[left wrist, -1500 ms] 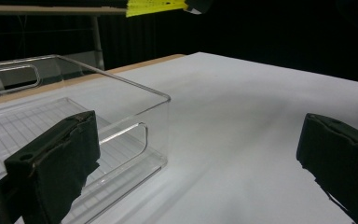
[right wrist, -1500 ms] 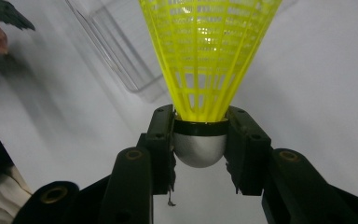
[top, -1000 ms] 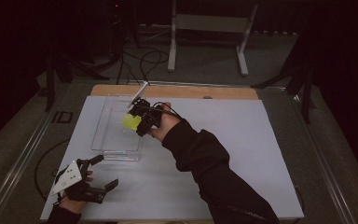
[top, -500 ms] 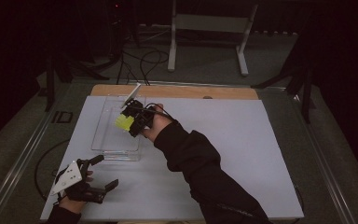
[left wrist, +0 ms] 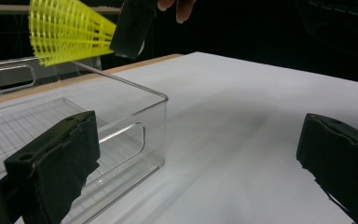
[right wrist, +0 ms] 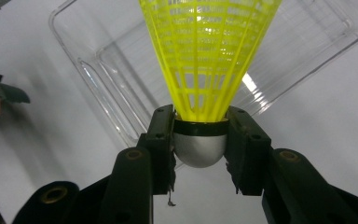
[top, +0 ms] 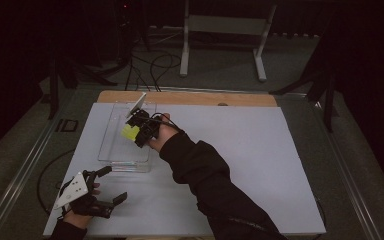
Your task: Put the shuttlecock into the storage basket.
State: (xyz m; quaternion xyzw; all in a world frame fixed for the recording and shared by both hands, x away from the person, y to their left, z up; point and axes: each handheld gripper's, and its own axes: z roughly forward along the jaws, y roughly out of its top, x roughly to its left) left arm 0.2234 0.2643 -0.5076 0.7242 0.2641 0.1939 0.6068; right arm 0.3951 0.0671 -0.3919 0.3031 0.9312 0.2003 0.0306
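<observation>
Sleeve: your black long sleeve (top: 215, 185), loosely creased.
Grippers: your black two-jaw right gripper (right wrist: 200, 140) and left gripper (top: 111, 184), screw holes visible.
Plate: grey three-cornered, dotted (top: 74, 189).

The bin (top: 111, 145) stood on the counter (top: 260, 150) in its far left part, near the far edge and well apart from the right edge. The shuttlecock (top: 129, 132) hung above the bin's right half, clamped at its rounded end in the right tongs (top: 136, 133), which reached in from the bin's right side. The left tongs (top: 111, 184) rested at the counter's near left corner, before the bin, jaws apart.
</observation>
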